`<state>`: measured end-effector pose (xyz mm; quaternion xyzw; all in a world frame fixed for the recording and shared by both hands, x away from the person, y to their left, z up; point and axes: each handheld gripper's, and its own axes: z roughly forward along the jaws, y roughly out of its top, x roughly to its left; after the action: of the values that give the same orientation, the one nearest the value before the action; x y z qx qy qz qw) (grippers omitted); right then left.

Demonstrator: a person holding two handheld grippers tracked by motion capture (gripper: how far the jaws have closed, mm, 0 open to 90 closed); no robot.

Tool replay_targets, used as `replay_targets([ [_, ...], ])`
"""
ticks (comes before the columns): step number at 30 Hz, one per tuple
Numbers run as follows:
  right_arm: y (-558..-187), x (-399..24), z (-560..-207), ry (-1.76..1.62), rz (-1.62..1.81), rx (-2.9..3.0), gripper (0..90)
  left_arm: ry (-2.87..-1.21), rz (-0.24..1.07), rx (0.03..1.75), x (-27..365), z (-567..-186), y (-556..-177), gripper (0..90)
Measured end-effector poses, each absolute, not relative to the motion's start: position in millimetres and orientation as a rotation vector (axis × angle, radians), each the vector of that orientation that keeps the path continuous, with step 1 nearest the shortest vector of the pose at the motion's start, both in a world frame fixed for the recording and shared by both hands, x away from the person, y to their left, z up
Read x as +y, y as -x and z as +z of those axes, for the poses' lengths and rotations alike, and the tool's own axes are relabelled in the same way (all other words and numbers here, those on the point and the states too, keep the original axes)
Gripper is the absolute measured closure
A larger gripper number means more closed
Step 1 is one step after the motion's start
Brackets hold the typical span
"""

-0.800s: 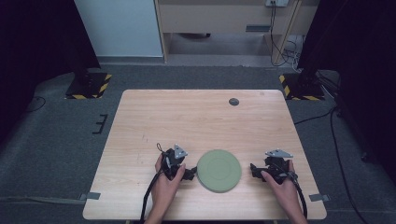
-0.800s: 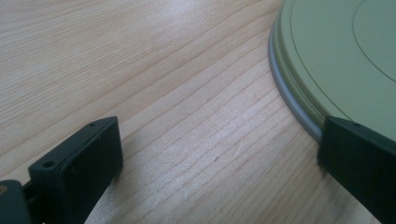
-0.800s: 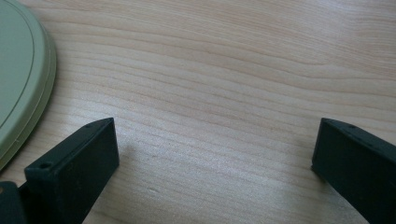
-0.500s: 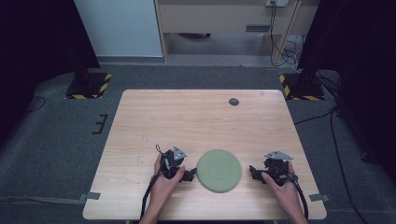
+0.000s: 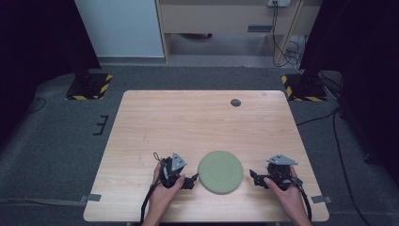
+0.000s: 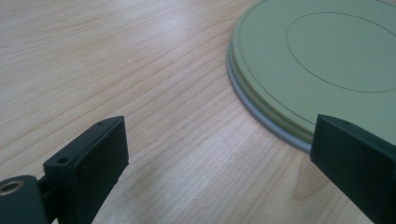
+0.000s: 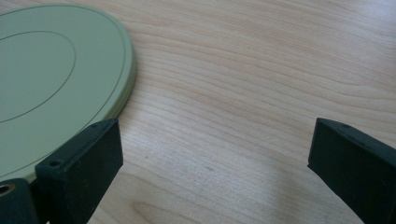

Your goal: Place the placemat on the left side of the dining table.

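Flanking one green disc (image 5: 220,172) on one table (image 5: 188,122), two grippers, left (image 5: 189,181) and right (image 5: 254,178), hold fingers wide, empty.

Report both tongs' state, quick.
Left tongs: open, holding nothing, beside the green disc.
Right tongs: open, holding nothing, on the disc's other side.

disc (image 5: 220,172): pale green, thin engraved ring, grey lower rim | table (image 5: 188,122): light wood grain | jaws: black | floor stands (image 5: 89,87): yellow-black hazard stripes | carpet (image 5: 56,132): grey
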<state>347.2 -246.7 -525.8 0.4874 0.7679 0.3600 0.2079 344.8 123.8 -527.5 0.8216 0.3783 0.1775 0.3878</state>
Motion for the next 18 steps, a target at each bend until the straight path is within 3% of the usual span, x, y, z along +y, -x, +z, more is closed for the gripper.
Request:
replay_targets([
  [18, -340, -234, -526, -1.272, 1.029, 2.214, 3.7, -2.127, 0.400, 0.884, 104, -526, -333, 3.4],
])
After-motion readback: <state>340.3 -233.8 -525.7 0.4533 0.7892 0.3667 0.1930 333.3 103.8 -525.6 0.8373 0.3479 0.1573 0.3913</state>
